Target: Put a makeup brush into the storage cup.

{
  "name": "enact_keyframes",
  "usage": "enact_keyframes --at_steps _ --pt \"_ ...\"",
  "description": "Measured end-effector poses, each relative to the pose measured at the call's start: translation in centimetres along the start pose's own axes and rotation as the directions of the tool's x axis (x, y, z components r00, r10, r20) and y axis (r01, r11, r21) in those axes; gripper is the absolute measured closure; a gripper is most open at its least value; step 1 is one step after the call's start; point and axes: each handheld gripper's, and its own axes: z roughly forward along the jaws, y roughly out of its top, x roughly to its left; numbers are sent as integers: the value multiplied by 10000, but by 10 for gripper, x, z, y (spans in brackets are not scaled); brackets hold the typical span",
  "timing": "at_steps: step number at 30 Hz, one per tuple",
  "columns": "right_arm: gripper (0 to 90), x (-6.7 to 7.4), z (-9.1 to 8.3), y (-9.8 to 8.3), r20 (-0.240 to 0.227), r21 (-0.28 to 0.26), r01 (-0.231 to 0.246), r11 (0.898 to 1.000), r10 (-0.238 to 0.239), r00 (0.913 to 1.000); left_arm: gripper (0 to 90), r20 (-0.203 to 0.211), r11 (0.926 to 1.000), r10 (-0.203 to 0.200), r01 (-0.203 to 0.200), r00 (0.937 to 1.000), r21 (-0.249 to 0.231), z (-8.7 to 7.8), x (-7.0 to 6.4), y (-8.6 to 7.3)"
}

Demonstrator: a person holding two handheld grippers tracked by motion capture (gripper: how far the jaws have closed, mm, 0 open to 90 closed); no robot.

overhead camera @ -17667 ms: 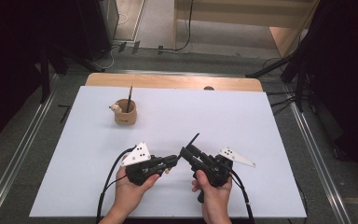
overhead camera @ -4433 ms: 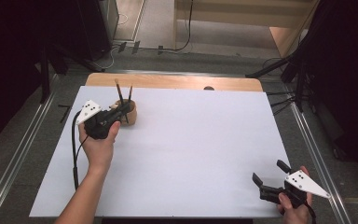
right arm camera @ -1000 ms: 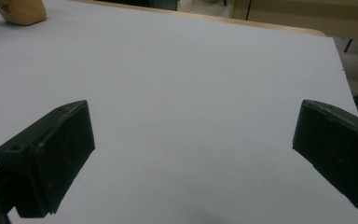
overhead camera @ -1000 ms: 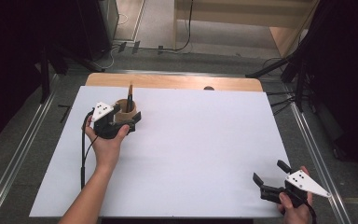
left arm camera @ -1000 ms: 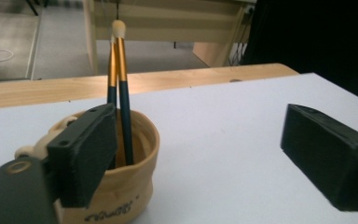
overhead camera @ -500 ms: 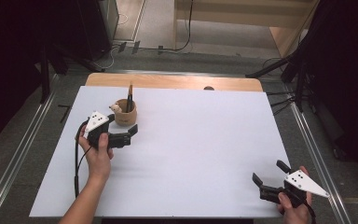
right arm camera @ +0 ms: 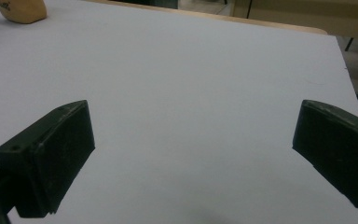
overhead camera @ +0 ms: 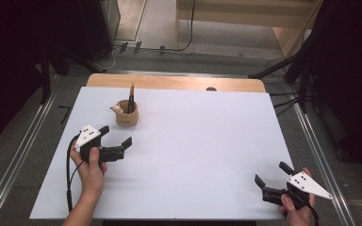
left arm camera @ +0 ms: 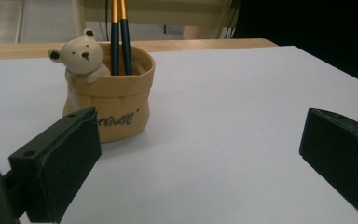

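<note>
A tan sack-shaped pen holder with a small bear figure on its rim stands at the table's far left, upright. Two dark pens with gold tops stand in it. My left gripper lies just in front of the holder, apart from it. It is open, its jaws have just been opening, and nothing is between them. My right gripper rests open at the near right corner with only bare table between its jaws.
A white sheet covers the table, and a wooden strip shows along the far edge. The holder's base peeks in at the top left of the right gripper view. Metal rails run along both sides of the table.
My left gripper has drawn back from the pen holder toward the near left and now sits clear of it. The right gripper has stayed where it was.
</note>
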Motion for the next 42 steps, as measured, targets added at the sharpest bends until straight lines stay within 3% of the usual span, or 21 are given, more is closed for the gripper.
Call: enact_keyframes --at_steps 16,42 --pt "0 1 1 0 -3 7 50 10000 -50 10000 0 -32 9999 164 -164 9999 -43 -23 1 -20" --pt "0 0 0 0 134 50 17 10000 -17 9999 0 -688 9995 241 -254 9973 -170 -80 18 -45"
